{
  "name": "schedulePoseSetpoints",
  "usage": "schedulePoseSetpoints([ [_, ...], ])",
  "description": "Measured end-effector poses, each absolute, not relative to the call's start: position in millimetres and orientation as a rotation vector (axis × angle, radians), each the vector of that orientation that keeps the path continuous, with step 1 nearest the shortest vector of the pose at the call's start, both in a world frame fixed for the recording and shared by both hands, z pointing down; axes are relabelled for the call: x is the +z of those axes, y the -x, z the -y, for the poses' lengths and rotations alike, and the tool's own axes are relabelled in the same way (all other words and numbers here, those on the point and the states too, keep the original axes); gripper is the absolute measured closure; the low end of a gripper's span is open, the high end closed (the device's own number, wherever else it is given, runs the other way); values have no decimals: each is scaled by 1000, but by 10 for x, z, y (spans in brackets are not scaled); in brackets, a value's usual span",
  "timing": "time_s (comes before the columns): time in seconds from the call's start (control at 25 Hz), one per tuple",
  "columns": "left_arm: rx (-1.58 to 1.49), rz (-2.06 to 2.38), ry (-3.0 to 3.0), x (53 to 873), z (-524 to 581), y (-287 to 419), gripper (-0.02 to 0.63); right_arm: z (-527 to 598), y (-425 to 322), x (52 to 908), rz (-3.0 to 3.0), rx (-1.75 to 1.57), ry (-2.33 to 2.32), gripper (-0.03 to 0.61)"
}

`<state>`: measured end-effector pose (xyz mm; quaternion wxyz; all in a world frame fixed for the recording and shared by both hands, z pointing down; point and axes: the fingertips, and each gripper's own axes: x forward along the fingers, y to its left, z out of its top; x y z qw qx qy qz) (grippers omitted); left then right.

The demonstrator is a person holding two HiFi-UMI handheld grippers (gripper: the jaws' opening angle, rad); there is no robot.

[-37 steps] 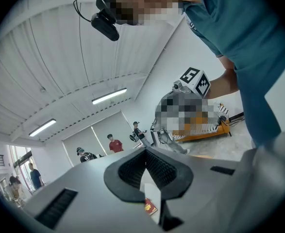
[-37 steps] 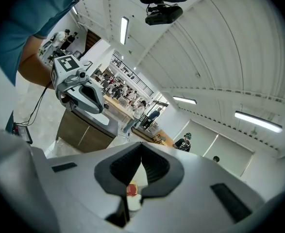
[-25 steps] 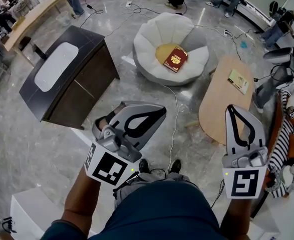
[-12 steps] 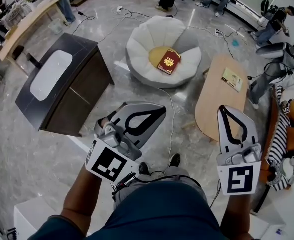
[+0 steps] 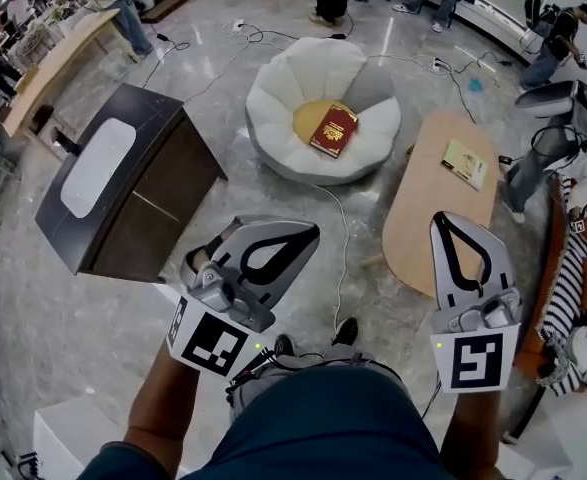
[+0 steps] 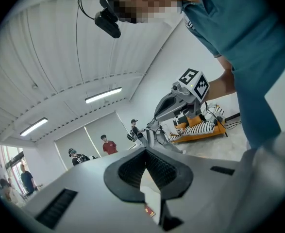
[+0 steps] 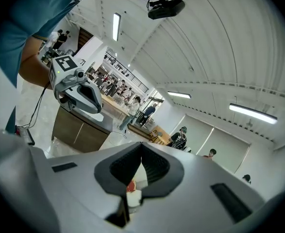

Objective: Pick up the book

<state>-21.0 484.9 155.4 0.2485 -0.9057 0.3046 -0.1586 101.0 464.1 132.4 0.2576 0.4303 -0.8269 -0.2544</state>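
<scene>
Left tool (image 5: 309, 231) and right tool (image 5: 446, 220): jaws pressed together, empty. Well ahead of both, the dark-red, gold-stamped book (image 5: 334, 130) lies flat on a white petal-shaped floor cushion (image 5: 273, 93). It is probably stiff and fairly light, best pinched at a free edge.

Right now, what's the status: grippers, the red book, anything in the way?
Left gripper and right gripper shut, empty. Red book lies on white flower cushion, untouched ahead. Floor cable crosses the path.

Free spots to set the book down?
Wooden table: bare from the booklet down to its near end. Dark cabinet top looks bare too. Crowded: cables on the floor around the white cushion, striped clutter at right.
</scene>
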Motion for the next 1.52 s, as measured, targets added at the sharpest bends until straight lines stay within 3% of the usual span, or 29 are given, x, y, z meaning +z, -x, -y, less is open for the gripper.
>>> schedulePoseSetpoints([
  [0.64,-521,-900,2420,1596,-4573,-591,611,-4283,-1829,1443,2337,-659,-1141,566],
  [1.52,-398,-754,2501,1634,-3633,525,611,-3550,-710,1405,2197,-626,-1258,566],
])
